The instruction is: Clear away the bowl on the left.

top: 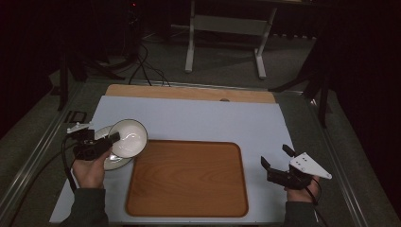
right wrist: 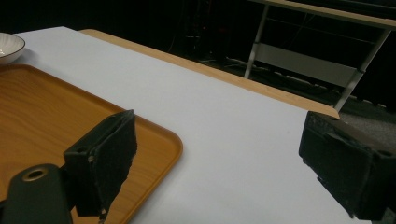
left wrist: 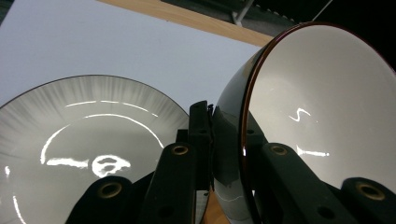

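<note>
Bowl (left wrist: pixel 322 107): glossy white inside, dark outside, reddish rim, tilted; left hand-held gripper (left wrist: pixel 229 140) clamps its wall.

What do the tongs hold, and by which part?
The left tongs hold the bowl by its rim, one jaw inside and one outside. The right tongs are open and hold nothing.

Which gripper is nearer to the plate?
Left. The left gripper holds the bowl by its rim right above the plate; the right gripper waits open beyond the tray.
</note>
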